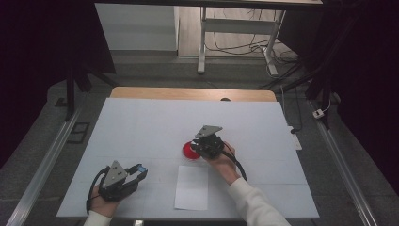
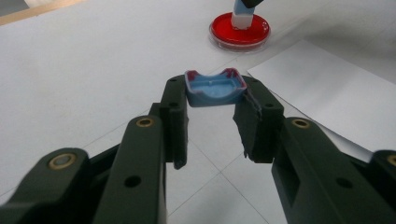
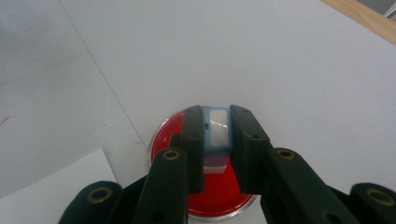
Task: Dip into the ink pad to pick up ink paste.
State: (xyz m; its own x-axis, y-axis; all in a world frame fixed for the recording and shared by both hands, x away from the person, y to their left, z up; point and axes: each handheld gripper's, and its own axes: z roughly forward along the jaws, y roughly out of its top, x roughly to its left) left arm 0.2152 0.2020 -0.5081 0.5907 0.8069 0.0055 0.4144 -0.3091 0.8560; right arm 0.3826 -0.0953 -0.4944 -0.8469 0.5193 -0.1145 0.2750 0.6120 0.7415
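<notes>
My left gripper (image 1: pixel 139 170) rests low near the table's front left corner, shut on a small blue cap (image 2: pixel 215 87) with red stains on its rim, held just above the white surface. Near the table's middle, my right gripper (image 1: pixel 195 147) points down over a round red ink dish (image 1: pixel 189 151). It is shut on a blue and white stamp (image 3: pixel 217 132), whose lower end sits in the red dish (image 3: pixel 218 193). In the left gripper view the dish (image 2: pixel 239 35) and the stamp (image 2: pixel 243 16) appear farther off.
A white sheet of paper (image 1: pixel 192 187) lies flat in front of the dish, between the two hands. The table (image 1: pixel 141 122) has a white cover, with a wooden edge (image 1: pixel 188 93) at the far side. Metal rails run along the floor on both sides.
</notes>
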